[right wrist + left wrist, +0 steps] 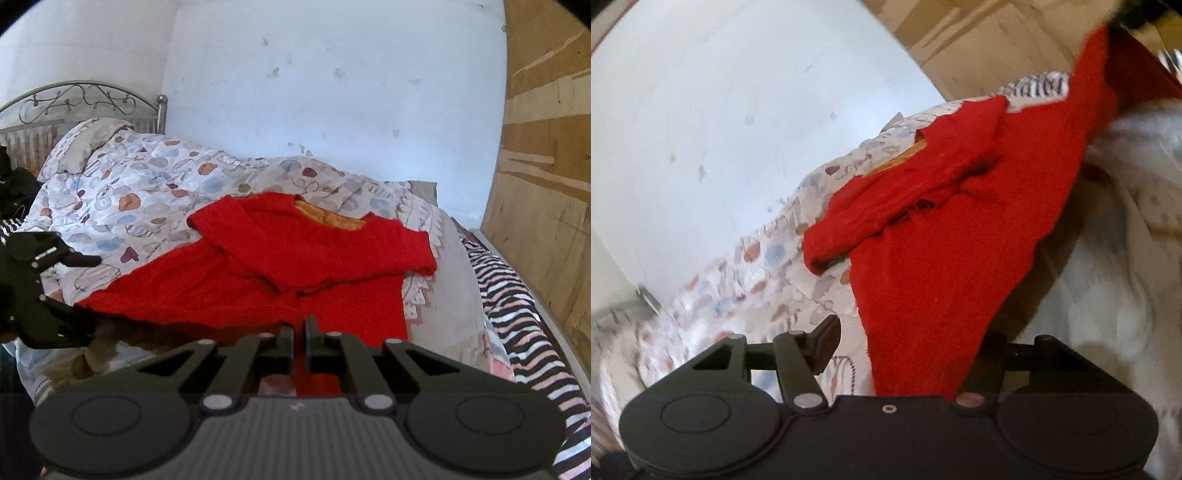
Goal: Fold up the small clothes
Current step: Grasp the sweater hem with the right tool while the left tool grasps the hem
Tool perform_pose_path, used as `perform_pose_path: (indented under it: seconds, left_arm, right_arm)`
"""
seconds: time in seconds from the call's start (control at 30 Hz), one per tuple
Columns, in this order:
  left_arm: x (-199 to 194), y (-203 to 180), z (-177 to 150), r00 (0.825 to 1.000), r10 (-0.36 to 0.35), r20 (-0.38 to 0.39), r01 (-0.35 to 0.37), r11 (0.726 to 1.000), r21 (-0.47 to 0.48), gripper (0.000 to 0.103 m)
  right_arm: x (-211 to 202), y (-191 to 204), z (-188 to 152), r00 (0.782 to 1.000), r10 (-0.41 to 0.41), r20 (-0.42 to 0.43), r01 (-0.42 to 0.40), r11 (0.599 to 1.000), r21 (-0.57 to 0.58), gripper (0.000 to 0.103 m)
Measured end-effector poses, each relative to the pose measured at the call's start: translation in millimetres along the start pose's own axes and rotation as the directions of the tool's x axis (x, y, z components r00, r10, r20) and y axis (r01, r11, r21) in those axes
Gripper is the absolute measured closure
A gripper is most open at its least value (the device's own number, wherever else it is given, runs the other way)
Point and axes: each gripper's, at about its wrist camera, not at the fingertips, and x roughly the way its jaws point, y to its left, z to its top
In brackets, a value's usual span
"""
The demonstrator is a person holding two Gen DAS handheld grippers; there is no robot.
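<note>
- your red top (258,273) lies spread on the patterned quilt (147,192) of the bed, with its neckline towards the wall (332,92) and an orange lining showing inside the neck.
- one sleeve (236,225) is folded across the chest; the other sleeve (402,254) lies bent over the body on the right of the right wrist view.
- your right gripper (299,343) sits at the near hem of the top. its jaws are pressed almost together, with red cloth running in between them, so they pinch the hem.
- your left gripper (79,291) shows at the left edge of the right wrist view, at the other near corner of the top.
- in the left wrist view your left gripper (908,343) has its jaws partly apart, and the red cloth passes between them. one finger (823,343) stands clear of the cloth on the left; the other is hidden behind the fabric, so i cannot tell whether the pads press on it.
- that view is tilted and blurred, and the red cloth seems to rise from the left jaws up to the far corner of the picture.
- a striped blanket (517,306) runs along the bed's right edge, just beside a wooden panel (546,147).
- a metal headboard (85,103) stands at the far left, with a pillow (88,144) under the quilt below it.
- a dark garment (14,188) lies at the left edge, near the headboard.
</note>
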Motion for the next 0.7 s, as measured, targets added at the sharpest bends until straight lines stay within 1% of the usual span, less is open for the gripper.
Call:
perform_pose_path:
  seconds: [0.03, 0.07, 0.1, 0.13, 0.17, 0.2, 0.27, 0.3, 0.37, 0.43, 0.5, 0.57, 0.6, 0.67, 0.7]
  left_arm:
    - [-3, -4, -2, 1.000, 0.011, 0.003, -0.011, 1.000, 0.026, 0.041]
    - [-4, -7, -4, 1.000, 0.017, 0.005, -0.017, 0.999, 0.043, 0.046]
    - [-5, -9, -6, 1.000, 0.017, 0.006, -0.017, 0.999, 0.048, 0.056]
    - [-6, -10, -7, 1.000, 0.010, 0.003, -0.010, 0.999, 0.041, 0.063]
    - [-7, -9, -7, 1.000, 0.001, -0.005, -0.001, 1.000, 0.024, 0.075]
    - [-6, -7, -8, 1.000, -0.006, -0.014, 0.006, 1.000, 0.005, 0.085]
    - [-5, -2, -8, 1.000, -0.008, -0.026, 0.007, 0.999, -0.038, 0.089]
    - [-6, 1, -8, 1.000, -0.006, -0.022, 0.005, 0.999, -0.051, 0.094]
    - [-8, 7, -6, 1.000, 0.003, -0.005, -0.004, 0.997, -0.079, 0.095]
    - [-9, 16, -2, 1.000, 0.005, 0.009, -0.004, 0.994, -0.108, 0.095]
    - [-8, 24, 5, 1.000, 0.002, 0.019, 0.001, 0.991, -0.135, 0.095]
    - [-9, 30, 11, 0.999, 0.004, 0.032, 0.001, 0.988, -0.152, 0.095]
    - [-9, 33, 14, 0.999, 0.006, 0.039, 0.000, 0.987, -0.158, 0.095]
    - [-11, 38, 20, 0.999, 0.010, 0.054, 0.000, 0.985, -0.173, 0.096]
    - [-12, 40, 23, 0.998, 0.011, 0.058, -0.001, 0.984, -0.181, 0.096]
  right_arm:
    - [1, 0, 0, 1.000, -0.001, -0.003, 0.001, 1.000, 0.000, 0.097]
    - [1, 1, -1, 1.000, -0.002, -0.006, 0.002, 1.000, -0.002, 0.097]
    - [1, 2, -1, 1.000, -0.004, -0.009, 0.004, 1.000, -0.005, 0.097]
    - [2, 2, -2, 1.000, -0.004, -0.011, 0.004, 1.000, -0.009, 0.097]
    - [2, 3, -2, 1.000, -0.006, -0.014, 0.006, 1.000, -0.013, 0.097]
    - [2, 4, -3, 1.000, -0.008, -0.016, 0.008, 1.000, -0.019, 0.097]
    - [3, 7, -4, 1.000, -0.015, -0.026, 0.013, 0.999, -0.051, 0.097]
    - [3, 8, -6, 0.999, -0.017, -0.031, 0.015, 0.998, -0.069, 0.096]
    - [4, 13, -10, 0.998, -0.020, -0.055, 0.014, 0.994, -0.107, 0.096]
    - [8, 18, -17, 0.995, -0.027, -0.097, 0.012, 0.988, -0.152, 0.092]
    - [12, 23, -28, 0.989, -0.040, -0.146, 0.010, 0.979, -0.201, 0.081]
    - [16, 26, -37, 0.979, -0.039, -0.201, -0.007, 0.975, -0.220, 0.077]
    - [17, 27, -41, 0.975, -0.041, -0.218, -0.009, 0.974, -0.225, 0.071]
    - [15, 29, -50, 0.973, -0.069, -0.218, 0.011, 0.966, -0.258, 0.063]
    - [14, 30, -52, 0.973, -0.082, -0.214, 0.022, 0.962, -0.272, 0.056]
